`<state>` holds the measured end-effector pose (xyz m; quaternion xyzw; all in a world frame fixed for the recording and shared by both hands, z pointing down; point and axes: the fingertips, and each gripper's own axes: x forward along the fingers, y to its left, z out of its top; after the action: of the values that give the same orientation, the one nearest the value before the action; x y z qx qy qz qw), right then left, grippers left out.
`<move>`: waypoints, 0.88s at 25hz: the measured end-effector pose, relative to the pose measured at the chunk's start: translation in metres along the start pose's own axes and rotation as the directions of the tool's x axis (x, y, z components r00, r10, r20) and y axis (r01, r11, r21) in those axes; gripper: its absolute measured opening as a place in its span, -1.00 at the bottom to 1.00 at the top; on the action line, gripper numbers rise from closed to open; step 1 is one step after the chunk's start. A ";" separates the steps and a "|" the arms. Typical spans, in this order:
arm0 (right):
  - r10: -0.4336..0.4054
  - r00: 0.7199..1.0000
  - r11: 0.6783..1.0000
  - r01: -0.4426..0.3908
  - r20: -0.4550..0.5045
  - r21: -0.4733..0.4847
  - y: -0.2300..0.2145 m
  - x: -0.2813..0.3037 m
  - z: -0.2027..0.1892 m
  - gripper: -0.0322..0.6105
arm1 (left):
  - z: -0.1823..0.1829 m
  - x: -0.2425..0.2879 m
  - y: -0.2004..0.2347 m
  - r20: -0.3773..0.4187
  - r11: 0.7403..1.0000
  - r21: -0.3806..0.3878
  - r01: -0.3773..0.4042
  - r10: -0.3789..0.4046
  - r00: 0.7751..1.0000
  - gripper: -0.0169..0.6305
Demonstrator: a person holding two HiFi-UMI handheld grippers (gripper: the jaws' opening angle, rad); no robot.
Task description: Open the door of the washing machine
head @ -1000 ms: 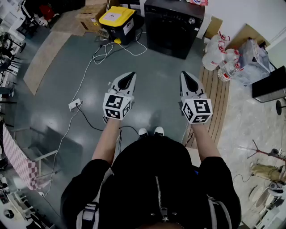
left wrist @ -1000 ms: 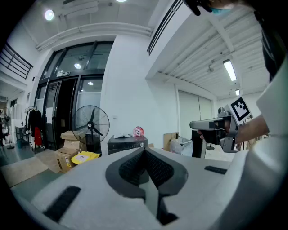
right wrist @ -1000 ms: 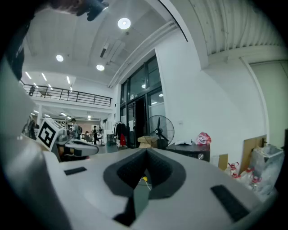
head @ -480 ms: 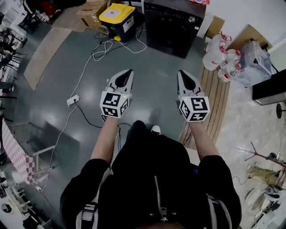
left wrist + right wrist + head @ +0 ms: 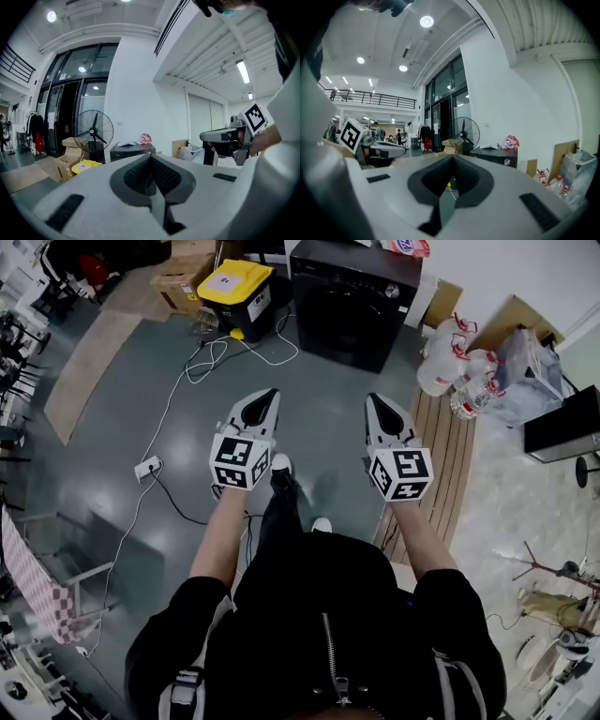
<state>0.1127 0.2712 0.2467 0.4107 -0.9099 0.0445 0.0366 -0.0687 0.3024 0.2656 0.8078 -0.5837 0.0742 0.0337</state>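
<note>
A black washing machine [image 5: 352,301] stands against the far wall, some way ahead of me, its door shut as far as I can see. It shows small past the jaws in the left gripper view [image 5: 131,151] and the right gripper view [image 5: 497,157]. My left gripper [image 5: 270,395] is held out over the grey floor, jaws shut and empty. My right gripper [image 5: 373,399] is level beside it, tips together, nothing held. Both point toward the machine and are well short of it.
A yellow-lidded bin [image 5: 232,285] and cardboard boxes [image 5: 183,276] sit left of the machine, with white cables [image 5: 202,357] and a power strip [image 5: 147,467] on the floor. Plastic bottles and bags [image 5: 459,367] lie at the right by a wooden pallet [image 5: 450,456]. A standing fan [image 5: 93,131] is at the back.
The person has walked toward the washing machine, one foot now stepping forward between the arms. Both grippers moved forward with the body and stayed shut.
</note>
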 end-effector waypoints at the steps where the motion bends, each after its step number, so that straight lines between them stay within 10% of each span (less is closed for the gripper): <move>1: -0.005 1.000 1.000 0.005 -0.002 0.000 -0.003 0.007 0.000 -0.89 | 0.000 0.008 0.005 0.002 1.000 -0.002 0.007 -0.007 1.000 -0.94; 22: -0.198 0.978 0.978 0.202 -0.070 0.054 -0.059 0.285 0.003 -0.89 | -0.006 0.241 0.217 -0.024 0.973 0.026 0.231 -0.231 0.973 -0.94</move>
<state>-0.0309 0.0203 0.2760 0.4995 -0.8606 0.0811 0.0575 -0.2008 0.0087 0.3025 0.8698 -0.4843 0.0864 0.0368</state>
